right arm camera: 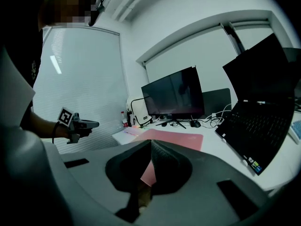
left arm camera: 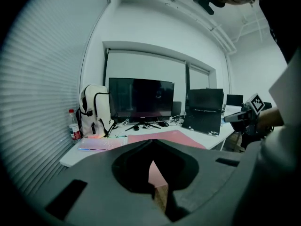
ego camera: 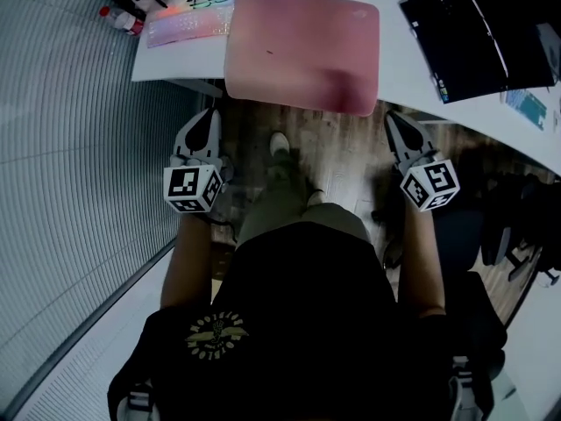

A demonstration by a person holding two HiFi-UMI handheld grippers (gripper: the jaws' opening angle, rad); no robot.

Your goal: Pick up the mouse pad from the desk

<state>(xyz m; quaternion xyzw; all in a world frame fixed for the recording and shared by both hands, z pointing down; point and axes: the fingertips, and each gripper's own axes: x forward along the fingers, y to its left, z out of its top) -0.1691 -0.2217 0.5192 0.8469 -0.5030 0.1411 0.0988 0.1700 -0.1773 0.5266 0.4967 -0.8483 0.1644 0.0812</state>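
A pink mouse pad (ego camera: 302,49) lies on the white desk (ego camera: 180,58), its near edge hanging over the desk's front rim. It also shows in the left gripper view as the pink mouse pad (left arm camera: 171,137) and in the right gripper view as the mouse pad (right arm camera: 176,138). My left gripper (ego camera: 208,119) is shut and empty, held below the desk edge just left of the pad's near corner. My right gripper (ego camera: 394,123) is shut and empty too, just right of the pad's other near corner. Neither touches the pad.
A light keyboard (ego camera: 188,24) lies left of the pad, with a water bottle (ego camera: 121,19) and a white backpack (left arm camera: 94,111) beyond it. An open black laptop (ego camera: 478,33) sits at the right. A monitor (left arm camera: 141,99) stands behind. Wooden floor and my legs are below the desk.
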